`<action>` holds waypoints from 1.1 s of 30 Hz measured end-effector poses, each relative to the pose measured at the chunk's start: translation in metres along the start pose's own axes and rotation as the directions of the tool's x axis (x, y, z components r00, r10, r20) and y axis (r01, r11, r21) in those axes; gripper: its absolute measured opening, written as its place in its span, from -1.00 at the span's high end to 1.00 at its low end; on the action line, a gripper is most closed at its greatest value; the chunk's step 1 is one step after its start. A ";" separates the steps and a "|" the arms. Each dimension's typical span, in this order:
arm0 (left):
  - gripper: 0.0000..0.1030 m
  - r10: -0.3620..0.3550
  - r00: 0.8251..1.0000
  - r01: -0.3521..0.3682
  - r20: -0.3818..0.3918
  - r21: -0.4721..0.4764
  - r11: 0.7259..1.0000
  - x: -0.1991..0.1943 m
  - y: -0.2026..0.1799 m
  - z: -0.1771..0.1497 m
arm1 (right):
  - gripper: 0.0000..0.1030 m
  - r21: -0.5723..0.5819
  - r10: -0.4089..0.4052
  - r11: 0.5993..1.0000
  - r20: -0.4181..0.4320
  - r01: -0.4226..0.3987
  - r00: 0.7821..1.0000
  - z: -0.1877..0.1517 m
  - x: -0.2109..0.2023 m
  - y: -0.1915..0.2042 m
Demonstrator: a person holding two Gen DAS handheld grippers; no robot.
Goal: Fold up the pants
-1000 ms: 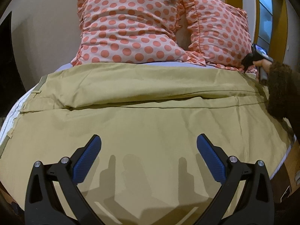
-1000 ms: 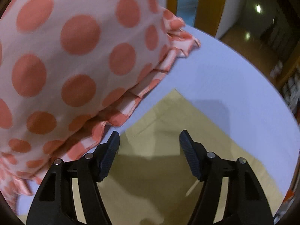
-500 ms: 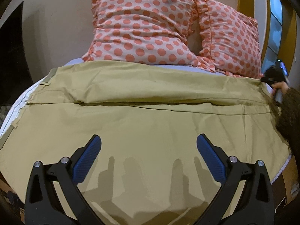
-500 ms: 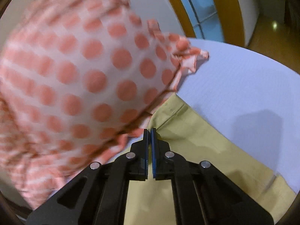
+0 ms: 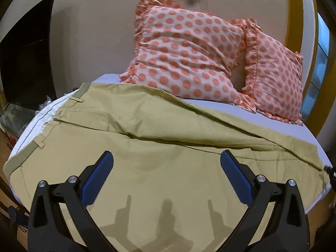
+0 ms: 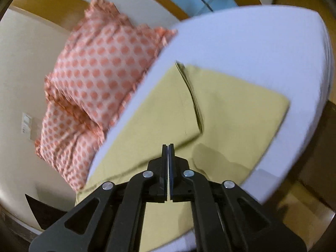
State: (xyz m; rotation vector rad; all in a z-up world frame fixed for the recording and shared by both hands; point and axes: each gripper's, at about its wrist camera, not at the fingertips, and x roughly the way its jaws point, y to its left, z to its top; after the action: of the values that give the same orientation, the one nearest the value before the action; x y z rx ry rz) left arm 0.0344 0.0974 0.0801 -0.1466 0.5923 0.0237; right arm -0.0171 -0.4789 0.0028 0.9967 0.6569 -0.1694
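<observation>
On the bed (image 5: 310,134), khaki pants (image 5: 159,138) spread flat, one leg lapped over the other, waistband at left. Left gripper (image 5: 167,180) wide open above the cloth, holding nothing. Right gripper (image 6: 168,155) fully closed over the pants; whether it pinches fabric is unclear. Dotted pillows (image 5: 189,50) behind.

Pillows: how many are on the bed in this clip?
2. The bigger pillow leans against the wall behind the pants; the second pillow stands to its right, partly tucked behind it. No others show, though the bed's near edge is out of view.
</observation>
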 end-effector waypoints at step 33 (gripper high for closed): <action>-0.77 0.000 0.951 -0.058 -0.309 -0.178 0.982 0.162 0.059 0.119 | 0.96 0.136 0.229 0.956 0.207 -0.260 0.951 0.011 0.025 0.003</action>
State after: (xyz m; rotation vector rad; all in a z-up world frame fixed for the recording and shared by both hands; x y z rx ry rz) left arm 0.2310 0.1699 0.0798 -0.3262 0.9049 0.0858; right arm 0.0093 -0.4823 -0.0056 1.1936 0.3446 -0.0971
